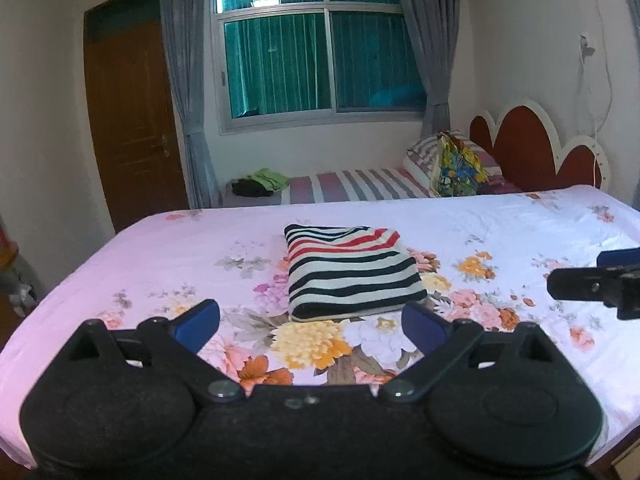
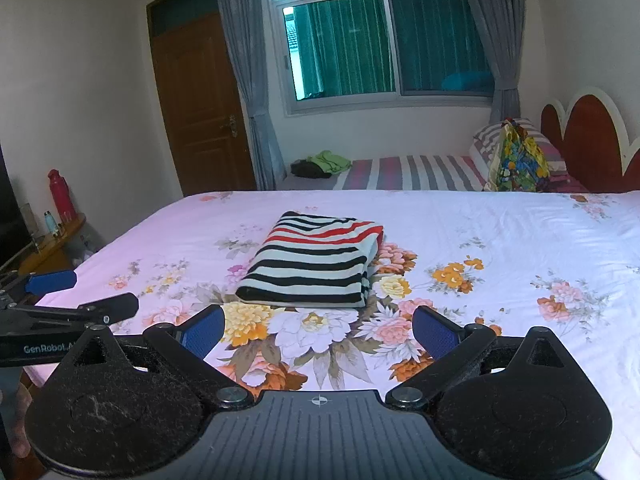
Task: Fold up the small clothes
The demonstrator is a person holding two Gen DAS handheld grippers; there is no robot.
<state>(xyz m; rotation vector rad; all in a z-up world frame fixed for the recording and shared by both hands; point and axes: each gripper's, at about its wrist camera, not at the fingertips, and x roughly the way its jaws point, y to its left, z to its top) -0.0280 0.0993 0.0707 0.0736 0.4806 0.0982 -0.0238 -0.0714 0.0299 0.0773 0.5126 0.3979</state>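
A striped garment [image 1: 352, 270], black, white and red, lies folded into a neat rectangle on the pink floral bed sheet [image 1: 160, 264]. It also shows in the right wrist view [image 2: 316, 260]. My left gripper [image 1: 314, 326] is open and empty, just in front of the garment's near edge, above the sheet. My right gripper [image 2: 320, 332] is open and empty, also in front of the garment and apart from it. The right gripper shows at the right edge of the left wrist view [image 1: 600, 280]. The left gripper shows at the left edge of the right wrist view [image 2: 72, 296].
A second bed with a striped sheet [image 2: 408, 172] stands behind, with green and dark clothes [image 2: 320, 164] and a colourful bag [image 2: 516, 160] on it. A red headboard [image 2: 592, 140] is at the right. A side table with a red bottle [image 2: 60, 192] stands at the left.
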